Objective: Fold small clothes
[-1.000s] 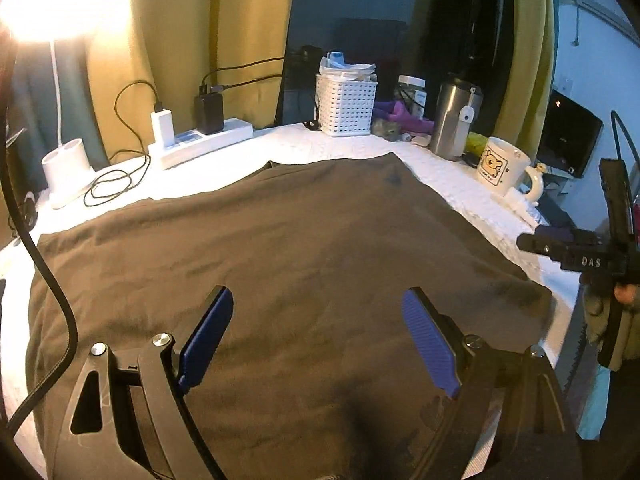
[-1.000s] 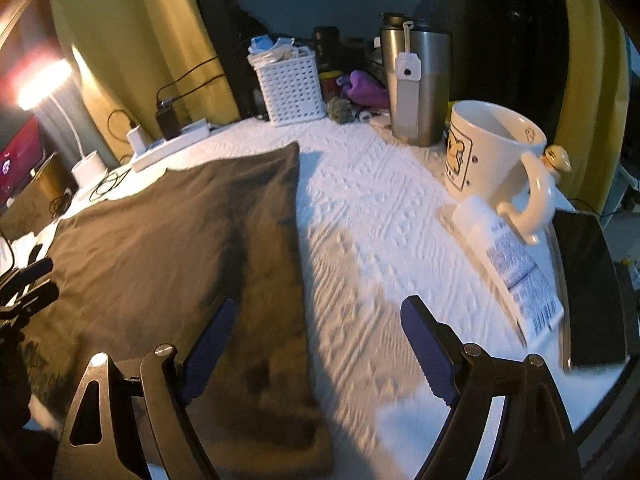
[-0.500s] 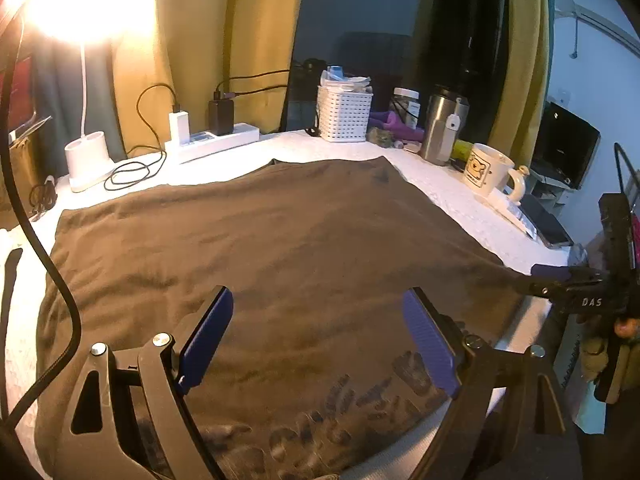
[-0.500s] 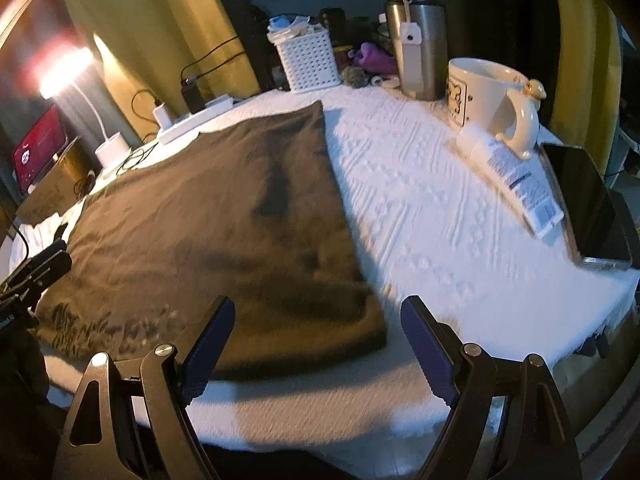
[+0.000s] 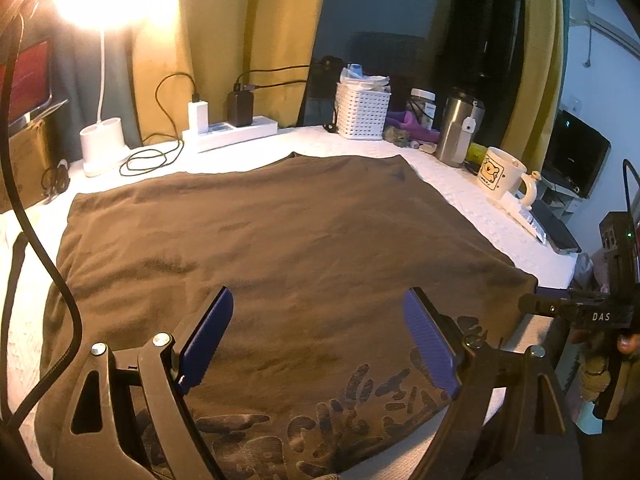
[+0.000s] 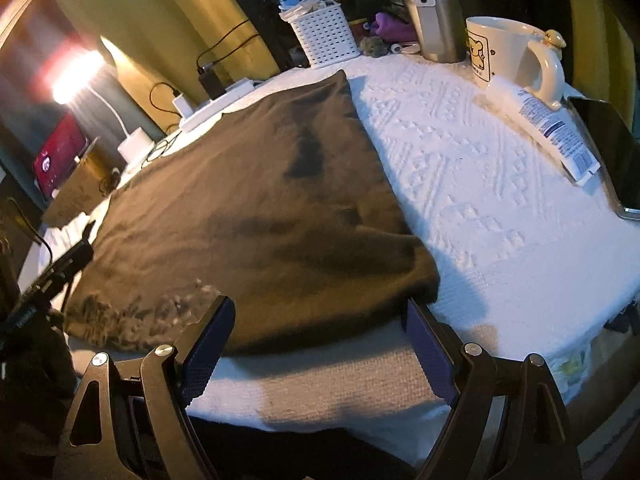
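Left wrist view: the brown shirt (image 5: 280,248) lies spread flat on the white-covered bench (image 5: 460,184), reaching from under the fingers out ahead, and its dark printed lettering sits right between and below the fingers. The left gripper (image 5: 318,340) hangs above the near hem, blue fingers (image 5: 206,340) wide apart, holding nothing. Beyond the right finger, the shirt's near corner meets the right gripper (image 5: 560,310), seen side-on at the bench edge; whether it touches the cloth there I cannot tell.

Over to the right wrist view: the right gripper (image 6: 318,342) is spread open too, fingers (image 6: 426,348) empty, poised at the bench's front edge. The shirt (image 6: 260,208) fills the space ahead and off past the left finger; its near right corner sits just ahead of the right finger. Past the left finger, the left gripper (image 6: 60,268) shows at the shirt's far side.

Further out, ahead of the right finger: a tube (image 6: 540,120) lying just beside a mug (image 6: 504,52), a steel flask (image 6: 436,12) behind, a dark phone (image 6: 612,152) at the far edge. Straight ahead past the shirt, a white basket (image 5: 362,114), a power strip (image 5: 236,134) with chargers plugged in, and off beyond the left finger a glowing lamp (image 5: 104,4) on its white base.
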`<state>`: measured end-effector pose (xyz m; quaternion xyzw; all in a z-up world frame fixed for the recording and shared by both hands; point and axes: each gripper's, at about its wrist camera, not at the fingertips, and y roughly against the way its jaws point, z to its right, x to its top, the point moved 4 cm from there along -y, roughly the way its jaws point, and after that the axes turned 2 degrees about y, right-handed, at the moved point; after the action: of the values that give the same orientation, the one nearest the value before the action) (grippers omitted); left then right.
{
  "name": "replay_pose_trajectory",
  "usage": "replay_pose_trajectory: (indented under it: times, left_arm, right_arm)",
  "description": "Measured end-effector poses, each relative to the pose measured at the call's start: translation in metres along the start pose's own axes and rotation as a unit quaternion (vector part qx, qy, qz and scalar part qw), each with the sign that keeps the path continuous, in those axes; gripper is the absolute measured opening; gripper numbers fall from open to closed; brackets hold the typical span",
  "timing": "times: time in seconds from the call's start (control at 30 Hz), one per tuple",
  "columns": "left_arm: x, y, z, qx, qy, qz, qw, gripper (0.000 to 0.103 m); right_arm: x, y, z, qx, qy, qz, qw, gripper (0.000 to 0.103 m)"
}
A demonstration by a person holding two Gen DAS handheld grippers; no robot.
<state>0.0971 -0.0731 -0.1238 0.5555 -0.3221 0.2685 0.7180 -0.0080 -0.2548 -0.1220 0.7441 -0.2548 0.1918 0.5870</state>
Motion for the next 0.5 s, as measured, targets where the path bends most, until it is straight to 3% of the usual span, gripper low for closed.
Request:
replay_pose_trajectory:
  times: [0.5]
  left_arm:
    - [-0.007,-0.011,-0.038,0.009,0.037,-0.013,0.9992,0.086]
  right_arm:
    - [0.032,-0.037,-0.025,-0.018,0.032,0.022,0.999,0.086]
